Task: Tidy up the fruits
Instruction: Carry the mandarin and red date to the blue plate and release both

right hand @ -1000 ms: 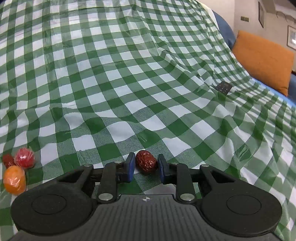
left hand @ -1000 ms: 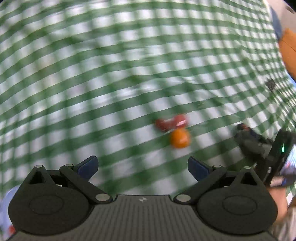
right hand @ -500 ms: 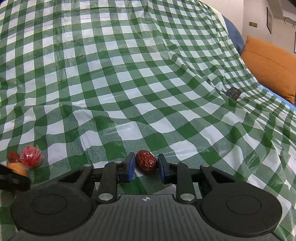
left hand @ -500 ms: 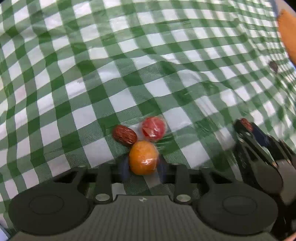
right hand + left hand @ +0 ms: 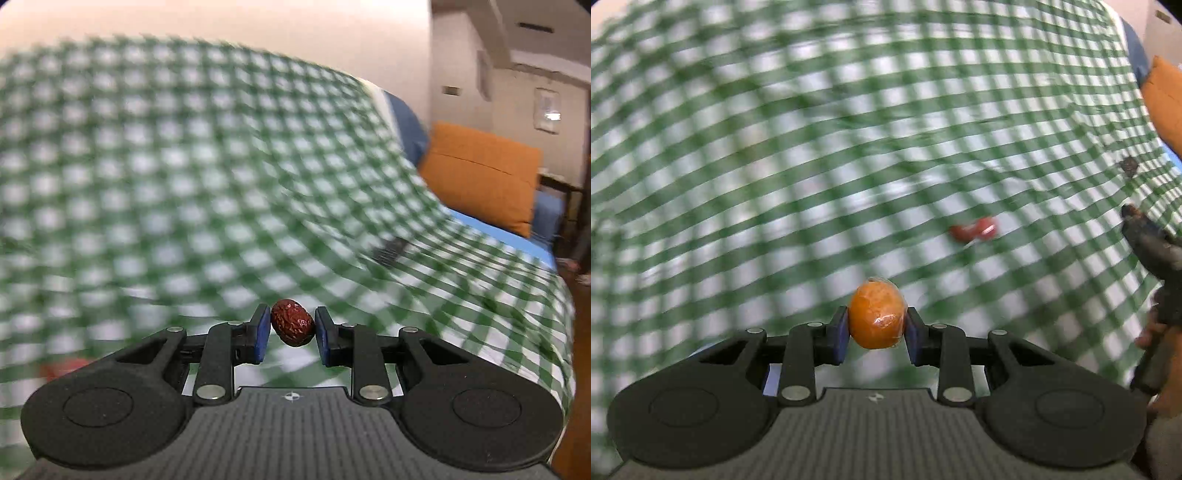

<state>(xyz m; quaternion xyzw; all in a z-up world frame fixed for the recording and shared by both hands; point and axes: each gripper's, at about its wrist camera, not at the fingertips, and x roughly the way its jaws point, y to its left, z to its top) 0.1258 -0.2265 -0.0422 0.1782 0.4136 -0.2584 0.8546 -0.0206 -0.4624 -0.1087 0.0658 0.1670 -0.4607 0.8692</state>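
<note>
Left wrist view: the left claw (image 5: 876, 328) is clamped on a round orange fruit wrapped in clear film (image 5: 876, 318), its blue pads (image 5: 839, 334) pressing the fruit from both sides. The jaws have just been closing, and the fruit sits between them, lifted clear of the green-and-white checked plastic cloth (image 5: 775, 166) below. The cloth is streaked by motion blur. Two small red fruits (image 5: 973, 229) lie together on the cloth, well apart from the held fruit, up and to the right; blur hides their detail. At the right edge the right claw (image 5: 1131, 213) enters, with a dark red tip at its front and a hand (image 5: 1156, 328) gripping its handle. A small dark object (image 5: 1128, 165) rests on the cloth farther back.

Right wrist view: the right claw (image 5: 291, 328) is clamped on a wrinkled dark red date (image 5: 292, 327), held tilted between the blue pads (image 5: 261, 332) and raised above the cloth. An orange rectangular cushion (image 5: 480, 173) leans behind the cloth's right edge, on a blue surface (image 5: 476, 221). A dark flat object (image 5: 389, 251), blurred, lies on the cloth near that edge.
</note>
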